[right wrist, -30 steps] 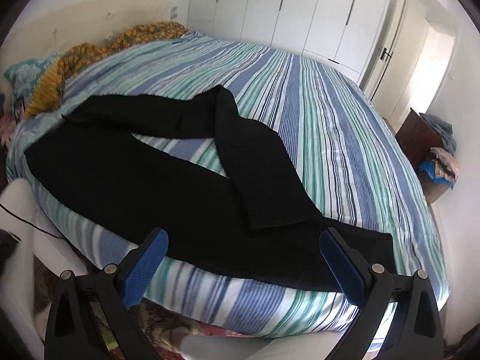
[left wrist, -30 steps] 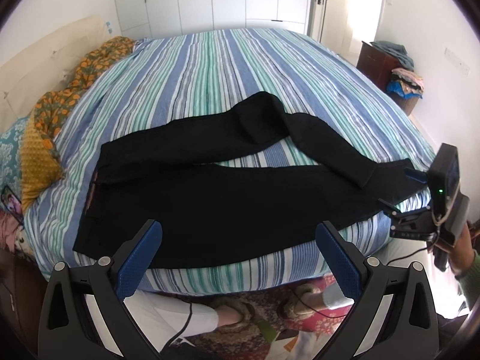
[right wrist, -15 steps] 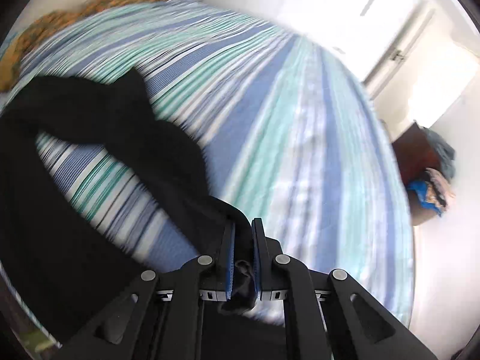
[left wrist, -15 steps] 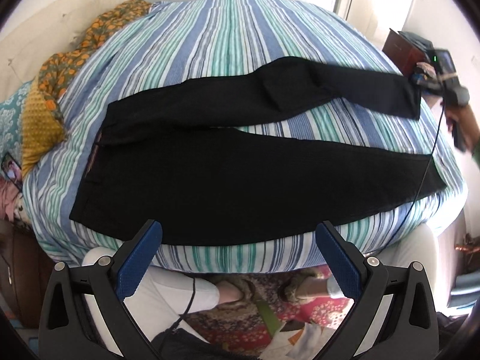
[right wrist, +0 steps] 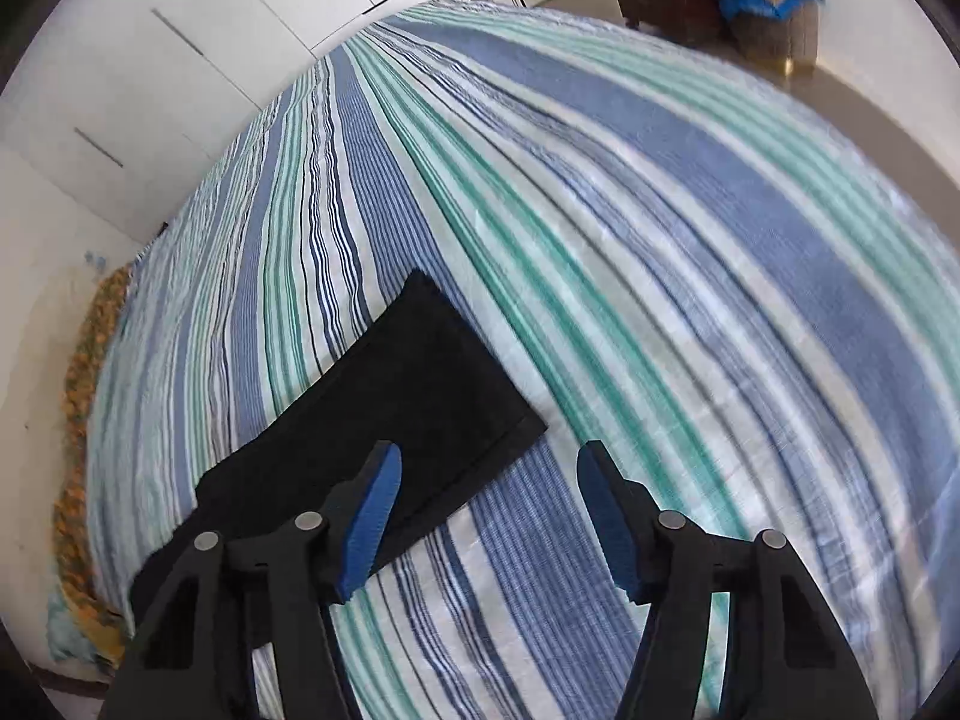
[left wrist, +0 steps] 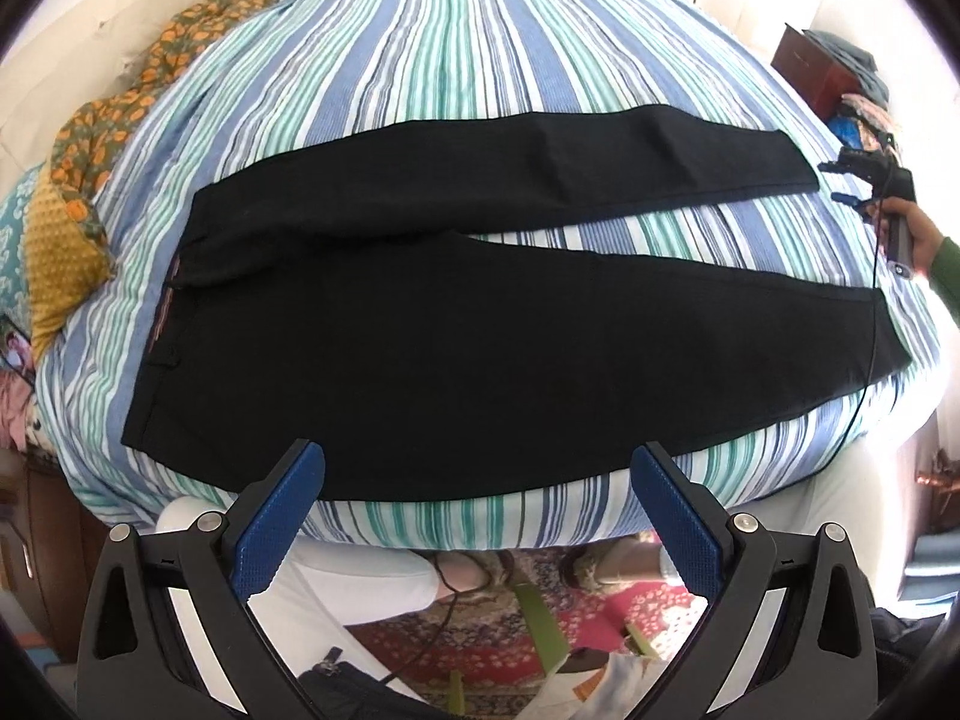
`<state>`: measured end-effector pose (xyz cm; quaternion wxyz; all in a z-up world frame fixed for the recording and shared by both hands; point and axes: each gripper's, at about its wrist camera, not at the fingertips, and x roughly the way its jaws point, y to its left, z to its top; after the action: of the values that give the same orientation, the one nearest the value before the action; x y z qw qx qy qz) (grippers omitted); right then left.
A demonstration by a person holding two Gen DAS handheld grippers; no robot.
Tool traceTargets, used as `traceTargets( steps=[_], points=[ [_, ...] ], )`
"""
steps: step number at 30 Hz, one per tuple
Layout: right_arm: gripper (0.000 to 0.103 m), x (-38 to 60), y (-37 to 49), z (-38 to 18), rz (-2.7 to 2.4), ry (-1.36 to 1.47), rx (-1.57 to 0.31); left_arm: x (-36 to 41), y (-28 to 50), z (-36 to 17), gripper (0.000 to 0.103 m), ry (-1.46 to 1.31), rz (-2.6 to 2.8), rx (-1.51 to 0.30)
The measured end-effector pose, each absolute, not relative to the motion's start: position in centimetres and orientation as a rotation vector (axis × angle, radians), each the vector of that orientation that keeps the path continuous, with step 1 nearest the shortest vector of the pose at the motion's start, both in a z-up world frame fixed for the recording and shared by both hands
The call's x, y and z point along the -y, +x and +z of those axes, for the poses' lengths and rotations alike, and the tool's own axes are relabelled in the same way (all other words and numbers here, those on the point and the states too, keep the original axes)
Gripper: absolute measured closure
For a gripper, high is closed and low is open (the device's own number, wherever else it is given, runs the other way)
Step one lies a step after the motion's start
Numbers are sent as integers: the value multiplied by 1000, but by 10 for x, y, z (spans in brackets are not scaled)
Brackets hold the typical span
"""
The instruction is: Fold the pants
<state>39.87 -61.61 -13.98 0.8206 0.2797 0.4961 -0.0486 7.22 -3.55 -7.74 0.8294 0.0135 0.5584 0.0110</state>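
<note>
Black pants lie flat on the striped bed, waistband at the left, both legs stretched to the right and spread apart. My left gripper is open and empty, held off the near bed edge below the lower leg. My right gripper is open and empty just above the sheet, beside the hem of the far leg. In the left wrist view the right gripper shows at the far right, just past that hem.
An orange floral blanket and pillow lie at the bed's left end. A dark cabinet with clothes stands beyond the right side. White wardrobe doors line the wall. A patterned rug and my feet are below the bed edge.
The right gripper pulled the far leg out straight to the right, laid it down and opened, letting go of the hem. The left gripper stayed open by the near edge.
</note>
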Motion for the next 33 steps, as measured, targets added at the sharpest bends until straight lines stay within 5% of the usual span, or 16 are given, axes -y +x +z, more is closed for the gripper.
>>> traceTargets(
  steps=[5,7,10,11,13,14,16,25,33],
  points=[
    [52,612,399,-197,-128,825,-1037,36,76,-81,1,36,41,-1200],
    [78,607,407,-208,-109,875,-1037,32,79,-87,1,28,51,-1221],
    [86,584,423,-183,-137,515,-1091,29,84,-98,1,16,53,-1242],
    [85,585,426,-182,-182,441,-1105,27,86,-102,1,18,53,-1242],
    [64,596,421,-185,-268,452,-1113,17,96,-113,1,27,64,-1237],
    [42,599,416,-181,-327,429,-1103,9,103,-117,1,32,82,-1236],
    [30,593,405,-165,-424,332,-1053,-17,129,-123,1,17,132,-1207],
    [30,350,410,-148,268,353,-1060,-115,291,-196,2,-76,323,-1069],
    [30,96,416,-218,756,440,-1317,-128,292,-223,2,-128,314,-1117]
  ],
)
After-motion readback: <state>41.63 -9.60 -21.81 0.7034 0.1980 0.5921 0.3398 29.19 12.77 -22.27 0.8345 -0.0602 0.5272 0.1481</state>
